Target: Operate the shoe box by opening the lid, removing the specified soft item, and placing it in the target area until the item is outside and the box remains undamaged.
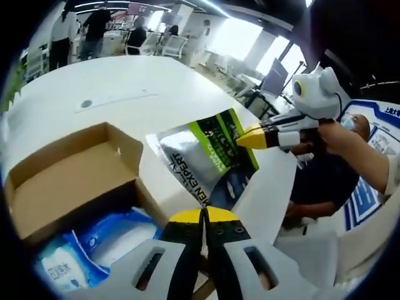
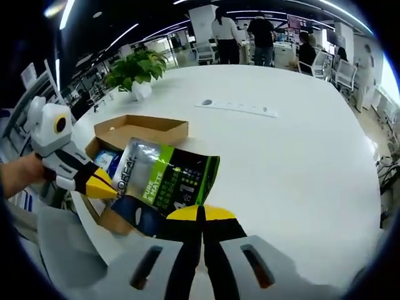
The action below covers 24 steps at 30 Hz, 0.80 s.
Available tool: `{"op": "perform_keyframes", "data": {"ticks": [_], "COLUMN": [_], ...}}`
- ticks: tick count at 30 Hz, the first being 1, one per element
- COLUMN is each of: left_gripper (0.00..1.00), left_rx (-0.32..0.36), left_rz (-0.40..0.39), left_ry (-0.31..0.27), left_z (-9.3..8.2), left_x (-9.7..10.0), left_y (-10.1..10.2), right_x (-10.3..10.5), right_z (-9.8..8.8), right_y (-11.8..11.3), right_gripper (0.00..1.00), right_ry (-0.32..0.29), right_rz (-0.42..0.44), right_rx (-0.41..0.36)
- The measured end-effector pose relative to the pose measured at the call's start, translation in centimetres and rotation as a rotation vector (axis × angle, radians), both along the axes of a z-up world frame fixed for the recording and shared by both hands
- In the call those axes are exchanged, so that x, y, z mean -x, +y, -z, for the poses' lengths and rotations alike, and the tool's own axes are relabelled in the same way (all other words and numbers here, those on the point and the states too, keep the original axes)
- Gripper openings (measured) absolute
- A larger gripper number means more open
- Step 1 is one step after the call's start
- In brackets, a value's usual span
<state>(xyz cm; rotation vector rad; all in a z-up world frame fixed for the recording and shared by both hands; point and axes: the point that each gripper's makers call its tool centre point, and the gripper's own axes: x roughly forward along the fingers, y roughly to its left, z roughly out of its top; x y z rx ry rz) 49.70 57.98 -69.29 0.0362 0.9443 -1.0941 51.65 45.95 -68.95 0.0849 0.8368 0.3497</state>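
Both grippers clamp the green-and-silver pouch, the right gripper [image 2: 201, 215] at one edge and the left gripper [image 1: 203, 215] at the other, holding it above the white table [image 2: 300, 144], clear of the open box [image 1: 62, 181], presumably for set-down.

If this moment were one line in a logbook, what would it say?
brown cardboard shoe box: open | silver-green soft pouch: lifted, above box | right gripper: shut on pouch | left gripper: shut | white table
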Motion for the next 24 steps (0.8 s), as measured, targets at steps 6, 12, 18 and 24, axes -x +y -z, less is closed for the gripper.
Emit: {"op": "perform_keyframes", "data": {"ticks": [6, 12, 18, 24], "left_gripper": [0.00, 0.00, 0.00, 0.00], "left_rx": [-0.033, -0.069, -0.118, -0.183], "left_rz": [0.026, 0.029, 0.048, 0.089], "left_ry": [-0.011, 0.003, 0.002, -0.019], "left_z": [0.6, 1.4, 2.3, 3.4], "left_x": [-0.5, -1.3, -1.6, -2.1], "left_y": [-0.8, -1.3, -1.8, -2.0], "right_x": [-0.4, -0.8, -1.5, -2.1], "right_z": [0.7, 1.6, 2.3, 3.0], "right_y": [-0.8, -1.4, -1.7, -1.8], "right_gripper": [0.00, 0.00, 0.00, 0.00], "right_ry": [0.010, 0.026, 0.039, 0.054], "right_rz": [0.015, 0.023, 0.030, 0.038], "right_rx": [0.008, 0.020, 0.024, 0.020]}}
